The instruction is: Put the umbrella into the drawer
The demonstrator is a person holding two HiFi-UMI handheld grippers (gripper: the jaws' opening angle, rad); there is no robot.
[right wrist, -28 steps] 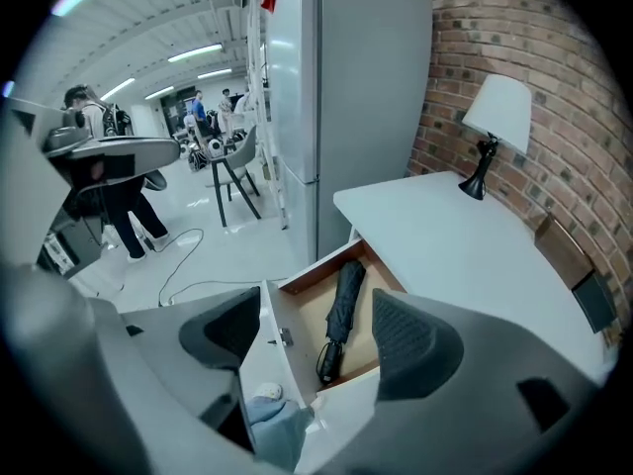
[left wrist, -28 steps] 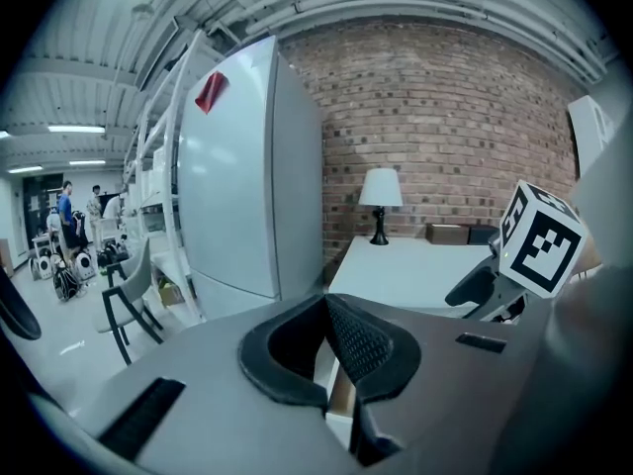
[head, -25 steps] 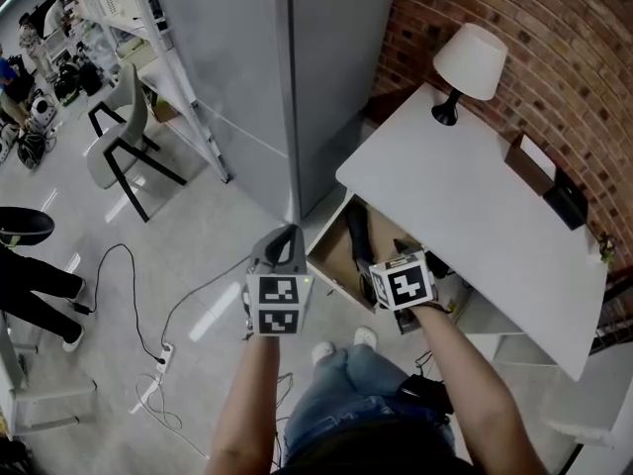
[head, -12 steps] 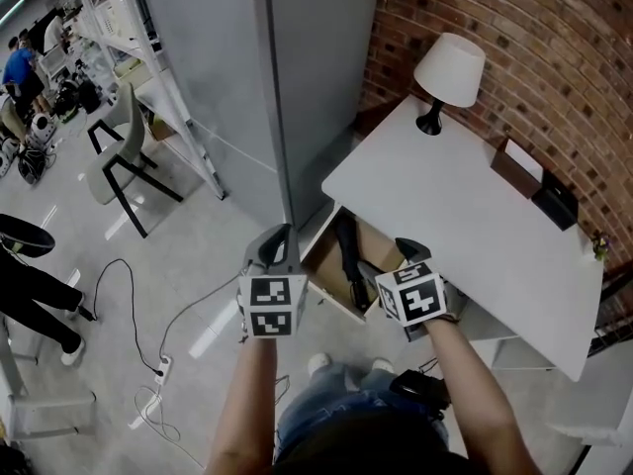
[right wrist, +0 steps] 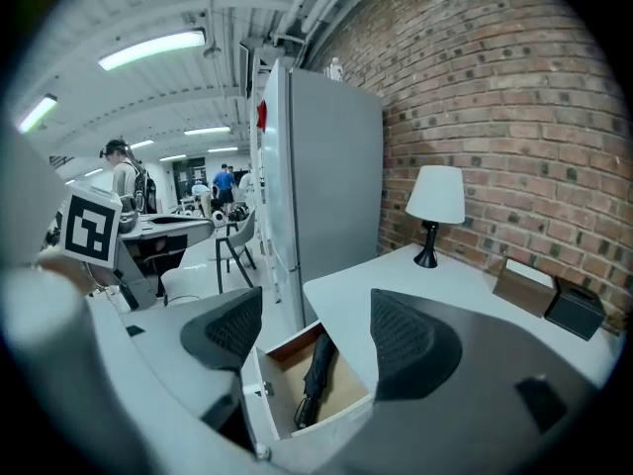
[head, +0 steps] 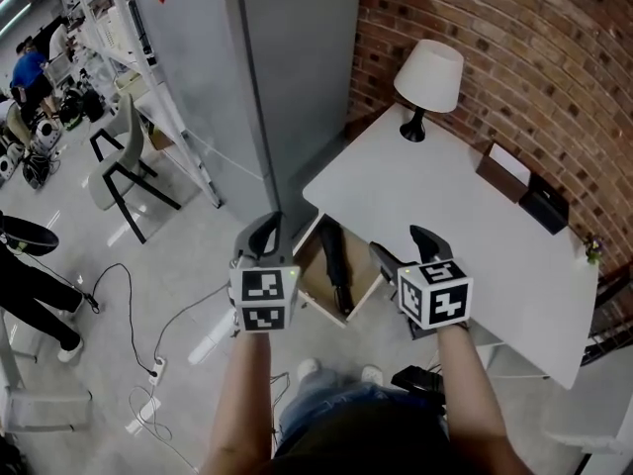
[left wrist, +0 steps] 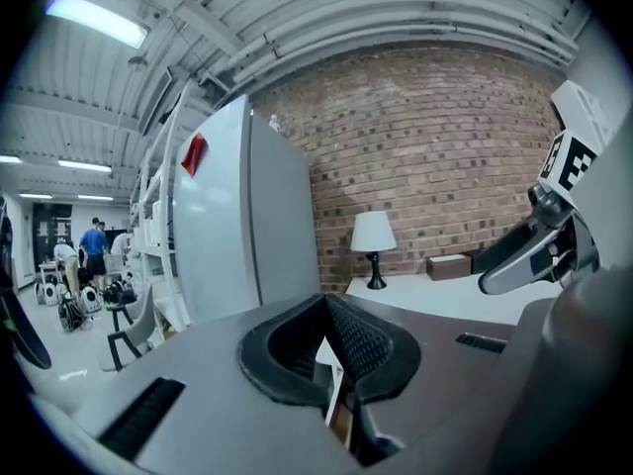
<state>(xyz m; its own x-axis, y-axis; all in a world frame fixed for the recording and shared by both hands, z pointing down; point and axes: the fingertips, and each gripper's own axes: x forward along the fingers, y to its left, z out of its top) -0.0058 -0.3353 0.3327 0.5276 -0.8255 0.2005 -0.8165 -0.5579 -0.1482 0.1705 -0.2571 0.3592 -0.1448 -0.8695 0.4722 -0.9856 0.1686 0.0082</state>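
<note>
Umbrella (right wrist: 315, 372): black, folded, and it's in! It lies flat on the floor of the drawer (head: 315, 277), running front to back, with nothing gripping it.
Right gripper (right wrist: 315, 327): jaws spread wide with nothing between them. A second ago it sat low, right over the drawer; now it has pulled back toward the person and hangs clear of the front edge.
Left gripper (left wrist: 328, 315): jaws pressed together, holding nothing. It hovers off the drawer's left front corner, just about where it was a second ago.
Drawer: still pulled out from under the white desk (head: 445, 216), and its wooden inside is open to view.
What's new: with the right gripper out of the way, the whole umbrella shows in the drawer where before the gripper covered part of it. Both arms are backing off together.
Meaning: to my eye the placing is done, and the umbrella rests on its own, well inside the walls.
Left over: only shutting the drawer, if that's wanted; the task as worded doesn't ask for it.
</note>
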